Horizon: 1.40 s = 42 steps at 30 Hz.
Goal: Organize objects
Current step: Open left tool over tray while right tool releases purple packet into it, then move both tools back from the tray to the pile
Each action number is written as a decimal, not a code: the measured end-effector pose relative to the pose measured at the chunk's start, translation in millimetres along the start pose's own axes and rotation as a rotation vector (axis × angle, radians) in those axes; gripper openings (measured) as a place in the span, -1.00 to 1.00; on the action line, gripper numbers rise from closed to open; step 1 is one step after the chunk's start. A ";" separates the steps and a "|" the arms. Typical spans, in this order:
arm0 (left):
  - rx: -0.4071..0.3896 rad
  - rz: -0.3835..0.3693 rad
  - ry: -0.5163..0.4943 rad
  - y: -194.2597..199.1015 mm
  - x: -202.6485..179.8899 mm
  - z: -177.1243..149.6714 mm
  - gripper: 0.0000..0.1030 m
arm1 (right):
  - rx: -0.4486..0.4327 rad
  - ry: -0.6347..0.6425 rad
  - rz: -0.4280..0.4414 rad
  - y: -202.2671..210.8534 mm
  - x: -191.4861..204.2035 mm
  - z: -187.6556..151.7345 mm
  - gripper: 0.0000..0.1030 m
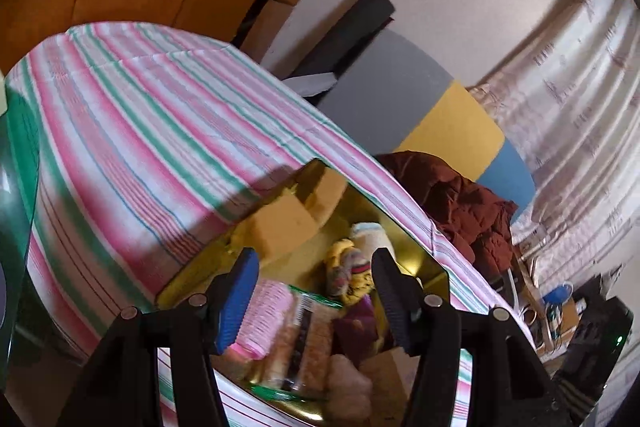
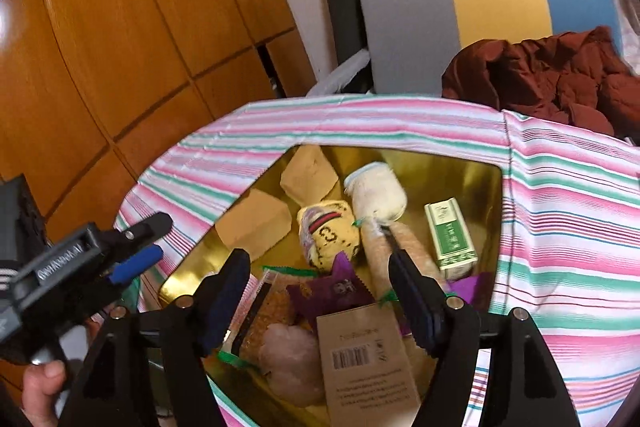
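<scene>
A striped tablecloth (image 2: 560,187) was spread under a gold tray (image 2: 480,183). At its twelve o'clock a soft, light yellow sock (image 2: 332,235) was judged best pinched mid-roll. Right gripper (image 2: 320,291) and left gripper (image 1: 316,291) were held wide, empty.

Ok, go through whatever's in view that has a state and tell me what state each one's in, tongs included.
Left tongs: open, nothing between them.
Right tongs: open, empty, above the tray.
Gold tray: on the striped cloth, full of items.
Green box: closed, lying flat in the tray.
Yellow sock: rolled up.
White sock: rolled up.
Wardrobe doors: shut.
</scene>
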<state>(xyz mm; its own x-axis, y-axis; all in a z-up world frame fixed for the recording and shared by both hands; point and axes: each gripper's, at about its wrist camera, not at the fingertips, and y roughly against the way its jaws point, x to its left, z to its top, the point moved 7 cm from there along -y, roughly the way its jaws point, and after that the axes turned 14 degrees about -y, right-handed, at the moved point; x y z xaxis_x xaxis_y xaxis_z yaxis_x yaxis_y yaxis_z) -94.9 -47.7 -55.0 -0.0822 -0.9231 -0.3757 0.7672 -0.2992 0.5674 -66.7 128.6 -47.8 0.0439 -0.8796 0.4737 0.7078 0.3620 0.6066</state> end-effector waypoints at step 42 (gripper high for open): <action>0.138 -0.246 -0.387 -18.1 -219.3 -61.0 0.15 | -0.249 -0.355 -0.566 143.9 -400.8 84.4 0.57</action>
<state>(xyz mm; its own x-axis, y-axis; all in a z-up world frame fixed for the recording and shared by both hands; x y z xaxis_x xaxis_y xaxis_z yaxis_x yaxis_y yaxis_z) -52.0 174.9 -27.5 -0.5017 -0.8351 -0.2253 0.6056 -0.5252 0.5979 -42.0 559.3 -96.5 -0.5803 -0.7426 0.3344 0.6960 -0.2390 0.6771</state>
